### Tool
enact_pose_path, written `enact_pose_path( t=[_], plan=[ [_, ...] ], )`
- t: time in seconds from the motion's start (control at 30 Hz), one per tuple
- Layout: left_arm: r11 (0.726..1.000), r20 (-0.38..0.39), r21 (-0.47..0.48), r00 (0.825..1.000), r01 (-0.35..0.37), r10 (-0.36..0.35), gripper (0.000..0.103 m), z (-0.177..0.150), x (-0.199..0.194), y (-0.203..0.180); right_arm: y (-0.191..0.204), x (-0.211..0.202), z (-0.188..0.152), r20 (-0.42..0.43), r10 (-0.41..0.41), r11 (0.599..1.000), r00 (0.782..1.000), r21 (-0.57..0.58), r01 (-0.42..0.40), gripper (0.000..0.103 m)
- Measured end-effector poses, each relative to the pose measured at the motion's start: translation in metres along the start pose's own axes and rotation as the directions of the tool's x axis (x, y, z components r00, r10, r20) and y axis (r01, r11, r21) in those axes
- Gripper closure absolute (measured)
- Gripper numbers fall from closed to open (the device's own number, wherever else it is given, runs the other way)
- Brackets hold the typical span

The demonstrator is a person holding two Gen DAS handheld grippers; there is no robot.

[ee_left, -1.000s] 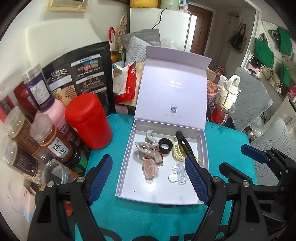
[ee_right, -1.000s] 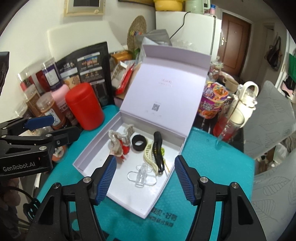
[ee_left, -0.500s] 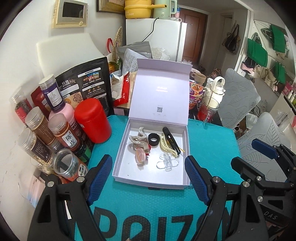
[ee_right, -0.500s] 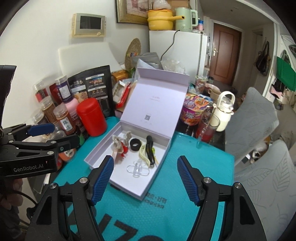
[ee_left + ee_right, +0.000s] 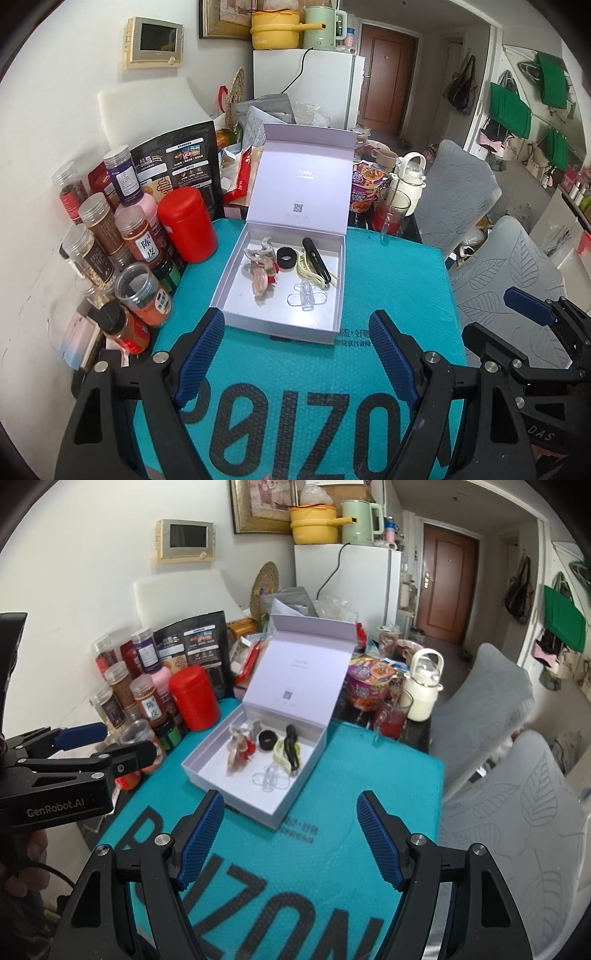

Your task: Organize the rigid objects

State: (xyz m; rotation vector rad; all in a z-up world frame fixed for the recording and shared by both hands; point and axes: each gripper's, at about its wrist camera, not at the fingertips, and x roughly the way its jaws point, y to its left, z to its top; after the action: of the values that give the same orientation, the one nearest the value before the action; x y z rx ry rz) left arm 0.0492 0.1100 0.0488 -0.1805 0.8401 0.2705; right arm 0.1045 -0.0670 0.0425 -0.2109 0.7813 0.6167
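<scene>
A white box (image 5: 226,284) with its lid (image 5: 303,177) propped upright lies on a teal mat (image 5: 295,391). Inside lie several hair clips: a black ring (image 5: 286,257), a black clip (image 5: 316,258), a cream clip (image 5: 307,274), a clear clip (image 5: 306,296) and pinkish clips (image 5: 260,275). My left gripper (image 5: 295,316) hovers open in front of the box's near edge, nothing between its fingers. My right gripper (image 5: 289,795) hangs beside it on the right, its jaws opening and empty, short of the box (image 5: 207,775).
Spice jars (image 5: 110,229) and a red canister (image 5: 188,223) crowd the mat's left edge. Behind the box on the right stand a noodle cup (image 5: 364,188), a white kettle (image 5: 406,184) and a glass of red drink (image 5: 388,218). Grey chairs (image 5: 458,192) stand further right.
Both grippers have pulled back and upward from the box, which now sits smaller and farther off. More of the teal mat shows. The right jaws have spread a little wider.
</scene>
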Motion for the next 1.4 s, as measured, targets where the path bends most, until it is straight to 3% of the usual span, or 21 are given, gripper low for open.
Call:
enact_pose_path(
  t=[0.53,1.4],
  plan=[
    [1.000,-0.013,-0.016,1.000,-0.026,0.025,0.022,-0.039,-0.035,-0.038,-0.024,-0.045,-0.045,-0.026,0.010,1.000,1.000,0.006,-0.010,0.028],
    [0.999,-0.006,-0.016,0.999,-0.041,0.041,0.022,-0.052,-0.047,-0.042,-0.019,-0.062,-0.052,-0.007,0.026,0.999,1.000,-0.032,-0.027,0.028]
  ],
)
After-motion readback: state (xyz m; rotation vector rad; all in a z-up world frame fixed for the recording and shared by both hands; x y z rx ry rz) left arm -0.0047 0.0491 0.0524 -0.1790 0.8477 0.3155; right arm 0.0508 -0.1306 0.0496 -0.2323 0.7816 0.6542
